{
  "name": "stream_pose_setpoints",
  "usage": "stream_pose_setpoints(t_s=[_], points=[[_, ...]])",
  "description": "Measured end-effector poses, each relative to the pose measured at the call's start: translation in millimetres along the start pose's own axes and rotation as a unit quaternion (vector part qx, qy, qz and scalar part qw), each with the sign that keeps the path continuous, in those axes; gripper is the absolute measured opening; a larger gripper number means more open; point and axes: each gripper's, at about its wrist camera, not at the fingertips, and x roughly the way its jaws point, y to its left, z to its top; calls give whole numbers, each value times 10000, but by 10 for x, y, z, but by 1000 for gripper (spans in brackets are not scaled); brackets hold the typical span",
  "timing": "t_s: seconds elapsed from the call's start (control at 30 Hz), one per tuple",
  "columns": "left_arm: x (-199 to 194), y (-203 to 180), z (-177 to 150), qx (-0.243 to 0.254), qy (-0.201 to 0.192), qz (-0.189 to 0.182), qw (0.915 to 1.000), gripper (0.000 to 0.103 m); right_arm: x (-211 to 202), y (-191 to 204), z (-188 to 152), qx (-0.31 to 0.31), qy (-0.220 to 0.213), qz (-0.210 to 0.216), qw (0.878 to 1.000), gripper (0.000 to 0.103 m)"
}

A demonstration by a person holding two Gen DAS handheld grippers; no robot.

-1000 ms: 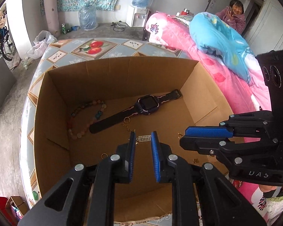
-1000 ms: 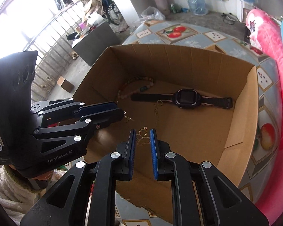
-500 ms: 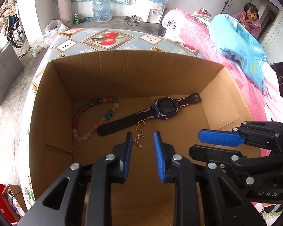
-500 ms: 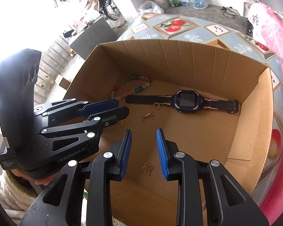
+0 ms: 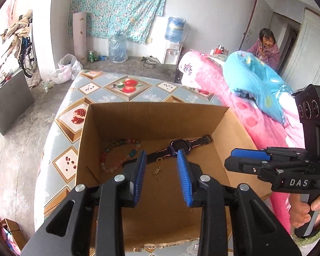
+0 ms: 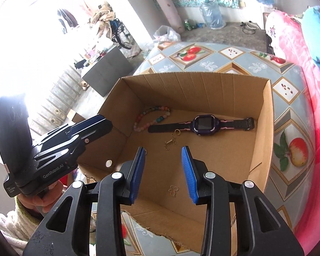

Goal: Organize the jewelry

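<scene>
An open cardboard box holds a beaded bracelet, a purple and black watch, a short gold chain with a ring and a gold clover piece. My left gripper hangs above the box, its jaws opening with nothing between them; the chain lies below on the floor. My right gripper hovers beside it, jaws also opening and empty, above the clover piece.
The box sits on a table with a fruit-patterned cloth. Pink bedding and a blue blanket lie to the right, with a person seated beyond. Water bottles stand on the floor.
Both grippers have opened and risen out of the box. The gold chain left the left jaws and the clover piece left the right jaws; both now lie on the box floor.
</scene>
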Motion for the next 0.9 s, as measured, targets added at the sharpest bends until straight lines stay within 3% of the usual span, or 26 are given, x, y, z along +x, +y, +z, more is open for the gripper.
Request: stream_pose_setpoints(t_s=[0.2, 0.3, 0.5, 0.67, 0.73, 0.8, 0.9], points=[[-591, -17, -254, 78, -716, -76, 9974, 34, -476, 282, -286, -405, -803, -334, 9954, 41], [-847, -34, -419, 121, -980, -167, 9950, 36, -730, 434, -471, -610, -1256, -382, 9895, 50], [-1213, -29, -773, 345, -1259, -226, 9912, 38, -1152, 713, -735, -1242, -2117, -738, 9666, 61], [-1271, -53, -1074, 491, -1087, -213, 9926, 40, -1368, 809, -1019, -1596, -2644, -1069, 9451, 81], [-1218, -75, -1202, 540, -978, -196, 9936, 42, -1350, 799, -1150, -1640, -2682, -1299, 9404, 83], [-1078, -119, -1334, 577, -737, -54, 9956, 42, -1270, 740, -1266, -1592, -2570, -1486, 9415, 84], [-847, -229, -1575, 773, -396, 162, 9961, 42, -1114, 557, -1437, -1177, -2212, -1510, 9562, 84]])
